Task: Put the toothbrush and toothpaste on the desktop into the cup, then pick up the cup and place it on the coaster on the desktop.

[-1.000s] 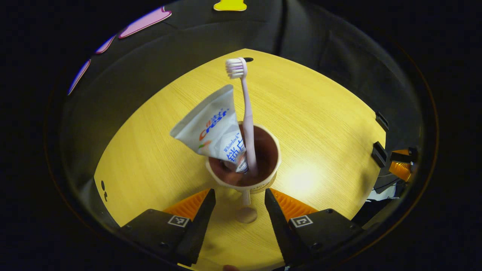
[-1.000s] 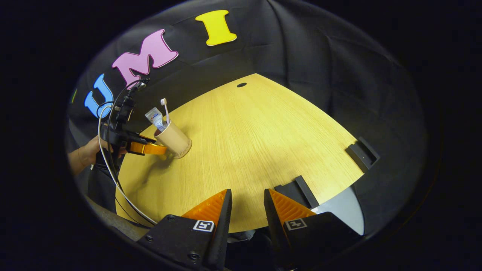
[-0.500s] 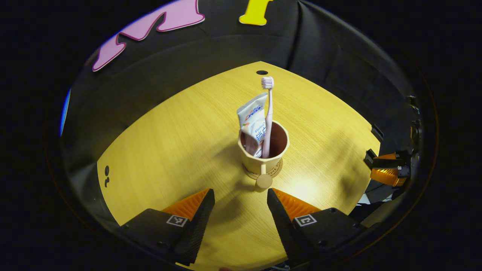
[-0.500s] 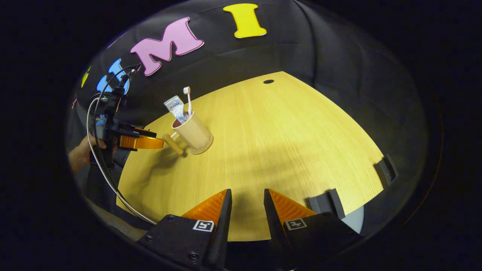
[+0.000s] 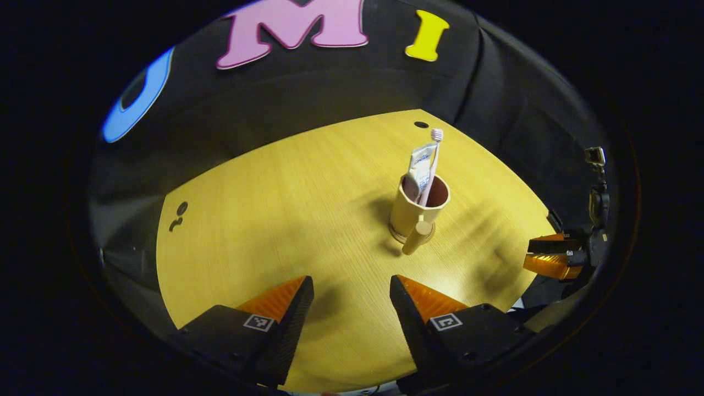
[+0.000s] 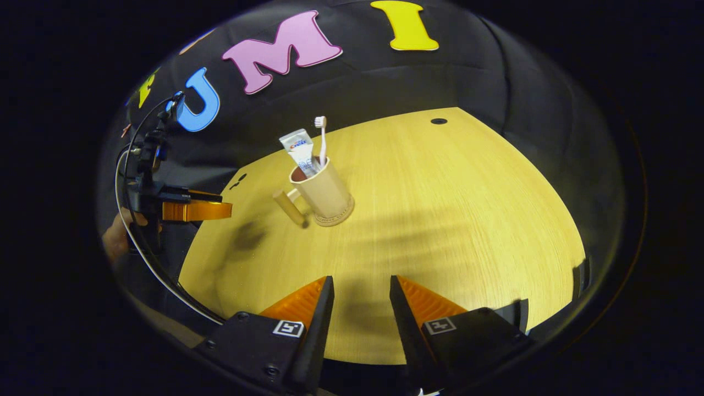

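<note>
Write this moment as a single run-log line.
cup: upright on coaster | toothbrush, toothpaste: in cup | left gripper: open | right gripper: open

Your surface (image 5: pixel 286 220) is brightly lit from above, the booth around it dim. There's a mild glare patch near the close edge in the left gripper view. Soft shadows fall beside the cup (image 5: pixel 410 212) and across the surface in the right gripper view. Heavy fisheye bending at the edges. Focus is sharp, no motion blur.
</note>
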`<state>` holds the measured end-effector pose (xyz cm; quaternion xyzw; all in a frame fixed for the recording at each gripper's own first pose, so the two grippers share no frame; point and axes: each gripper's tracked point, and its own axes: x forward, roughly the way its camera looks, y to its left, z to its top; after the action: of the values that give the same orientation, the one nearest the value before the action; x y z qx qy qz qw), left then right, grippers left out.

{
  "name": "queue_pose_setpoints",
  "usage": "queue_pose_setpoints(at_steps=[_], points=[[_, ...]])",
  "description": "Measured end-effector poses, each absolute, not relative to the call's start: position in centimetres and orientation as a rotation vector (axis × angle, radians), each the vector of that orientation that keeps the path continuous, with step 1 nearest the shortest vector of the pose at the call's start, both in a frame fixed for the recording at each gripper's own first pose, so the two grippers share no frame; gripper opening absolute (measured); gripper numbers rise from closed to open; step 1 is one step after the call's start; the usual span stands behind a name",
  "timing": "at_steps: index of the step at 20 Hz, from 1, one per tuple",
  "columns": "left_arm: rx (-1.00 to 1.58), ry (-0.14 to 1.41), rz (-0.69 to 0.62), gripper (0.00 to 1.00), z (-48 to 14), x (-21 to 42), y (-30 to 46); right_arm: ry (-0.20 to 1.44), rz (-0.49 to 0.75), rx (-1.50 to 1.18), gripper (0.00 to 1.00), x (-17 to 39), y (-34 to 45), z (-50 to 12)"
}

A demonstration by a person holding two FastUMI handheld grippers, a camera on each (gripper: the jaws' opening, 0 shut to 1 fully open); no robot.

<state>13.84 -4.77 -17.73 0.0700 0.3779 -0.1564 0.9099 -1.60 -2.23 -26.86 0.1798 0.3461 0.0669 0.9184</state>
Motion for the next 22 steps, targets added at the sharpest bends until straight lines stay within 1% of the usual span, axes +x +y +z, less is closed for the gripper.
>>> queue_pose_setpoints(at_steps=[2,5,9,11,14,15,16,22], points=[[0.085,0.768,-0.302,0.86,-18.0,12.8,-3.7,0.708,0.164,0.370,0.67,-0.9,-1.4,-26.2],[0.016,0.750,-0.272,0.84,-18.3,11.1,-2.4,0.690,0.197,0.380,0.81,0.0,0.0,-24.7],[-0.049,0.723,-0.241,0.83,-18.4,8.9,-0.9,0.684,0.236,0.364,0.84,0.7,1.3,-23.4],[-0.076,0.717,-0.230,0.84,-18.4,8.0,-0.5,0.683,0.254,0.365,0.89,0.9,2.0,-22.9],[-0.092,0.711,-0.192,0.84,-19.1,7.1,0.0,0.675,0.273,0.358,0.91,1.2,3.0,-22.2],[-0.095,0.708,-0.181,0.84,-19.2,6.6,0.1,0.671,0.279,0.362,0.96,1.4,3.3,-22.0],[-0.094,0.703,-0.174,0.84,-19.3,6.3,0.1,0.669,0.280,0.364,0.98,1.3,3.5,-21.9],[-0.079,0.660,-0.169,0.91,-19.1,5.9,-0.2,0.669,0.289,0.358,0.98,0.9,4.5,-21.9]])
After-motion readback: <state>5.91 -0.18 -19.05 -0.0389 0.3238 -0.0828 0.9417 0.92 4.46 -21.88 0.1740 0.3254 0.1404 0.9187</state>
